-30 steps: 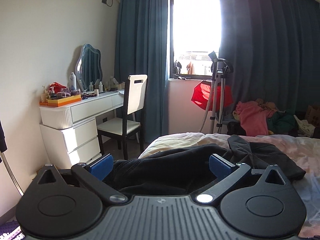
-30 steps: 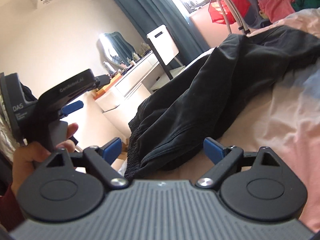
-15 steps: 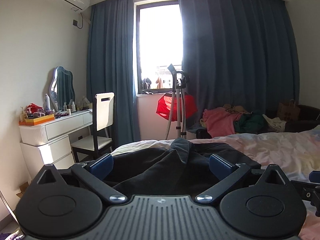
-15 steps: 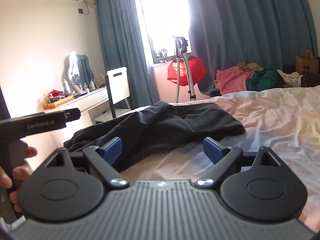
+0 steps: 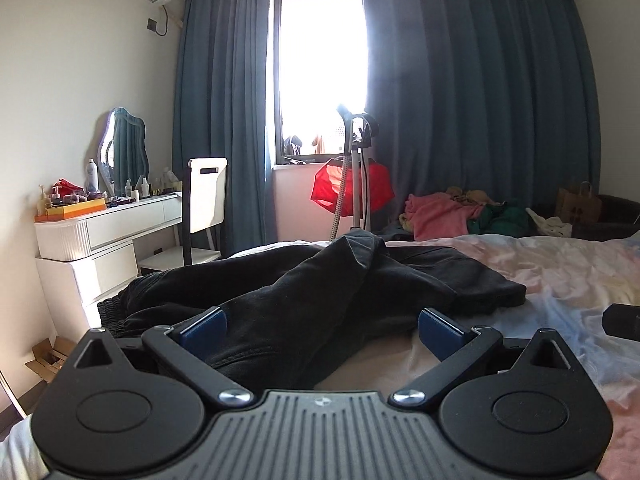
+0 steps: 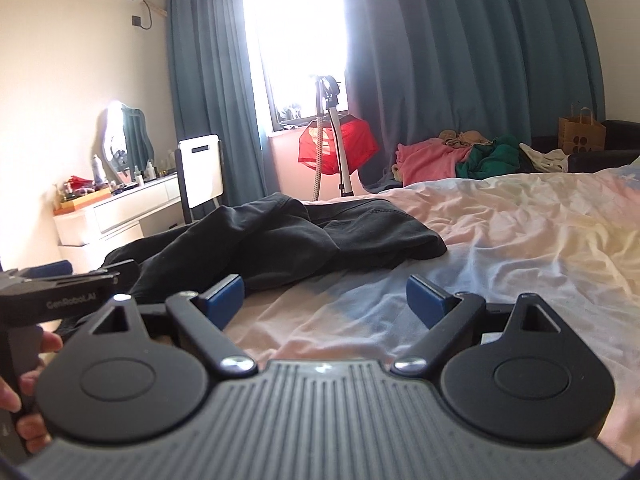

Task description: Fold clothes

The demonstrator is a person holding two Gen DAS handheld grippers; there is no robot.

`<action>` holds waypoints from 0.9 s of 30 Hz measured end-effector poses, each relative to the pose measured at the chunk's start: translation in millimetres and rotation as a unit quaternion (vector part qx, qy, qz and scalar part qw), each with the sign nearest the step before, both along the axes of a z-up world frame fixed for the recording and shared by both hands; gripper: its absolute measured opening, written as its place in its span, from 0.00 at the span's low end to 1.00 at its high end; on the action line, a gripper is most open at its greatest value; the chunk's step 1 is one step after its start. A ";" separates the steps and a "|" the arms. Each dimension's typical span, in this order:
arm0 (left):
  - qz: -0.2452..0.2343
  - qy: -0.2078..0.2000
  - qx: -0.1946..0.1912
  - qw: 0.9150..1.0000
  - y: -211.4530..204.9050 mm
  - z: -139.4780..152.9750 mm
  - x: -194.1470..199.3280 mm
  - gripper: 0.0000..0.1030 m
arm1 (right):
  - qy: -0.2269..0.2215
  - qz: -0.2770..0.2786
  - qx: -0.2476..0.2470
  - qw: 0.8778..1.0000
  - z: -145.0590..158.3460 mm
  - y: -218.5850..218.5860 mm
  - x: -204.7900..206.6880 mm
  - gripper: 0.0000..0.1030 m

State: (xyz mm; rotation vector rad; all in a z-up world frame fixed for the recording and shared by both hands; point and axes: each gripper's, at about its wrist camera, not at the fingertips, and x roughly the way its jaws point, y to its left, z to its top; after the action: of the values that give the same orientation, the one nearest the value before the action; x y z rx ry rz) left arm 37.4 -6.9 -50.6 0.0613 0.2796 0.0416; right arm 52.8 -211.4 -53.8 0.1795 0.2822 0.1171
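Observation:
Black trousers (image 5: 320,288) lie crumpled on the left part of the pale pink bed sheet (image 5: 560,276), one end hanging off the bed's left edge. My left gripper (image 5: 320,328) is open, low over the near fold of the trousers, and the dark cloth shows between its blue pads (image 5: 202,326) without being pinched. My right gripper (image 6: 325,300) is open over bare sheet (image 6: 500,232), just right of the trousers (image 6: 280,240). In the right wrist view a hand (image 6: 28,384) holds the left gripper's black handle (image 6: 60,302) at the left.
A white dressing table (image 5: 104,232) with a mirror and bottles and a white chair (image 5: 206,196) stand left of the bed. By the window are a steamer stand (image 5: 356,168) with a red garment, a pile of pink and green clothes (image 5: 460,212) and a paper bag (image 5: 580,204).
The left gripper has sunk towards the near fold of the trousers. The right gripper has rolled level and shifted right, from over the trousers to over the sheet. Both stayed open.

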 end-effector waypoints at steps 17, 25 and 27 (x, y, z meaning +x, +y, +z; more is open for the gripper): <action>-0.029 0.068 0.043 0.996 9.6 25.2 224.7 0.96 | 0.049 -0.045 0.033 0.997 0.4 -14.5 15.2 0.88; -0.026 0.128 0.050 0.990 2.3 24.2 400.3 0.96 | 0.101 -0.080 0.069 0.989 -26.7 -37.7 62.2 0.88; -0.033 0.152 0.067 0.986 -3.4 18.8 440.8 0.95 | 0.117 -0.088 0.078 0.986 -37.2 -43.9 76.9 0.88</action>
State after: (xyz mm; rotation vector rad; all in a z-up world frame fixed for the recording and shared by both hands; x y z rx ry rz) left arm 478.3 -10.3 -31.8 0.2116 0.5801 -0.0149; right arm 129.6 -255.2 -91.1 0.3745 0.4904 -0.0579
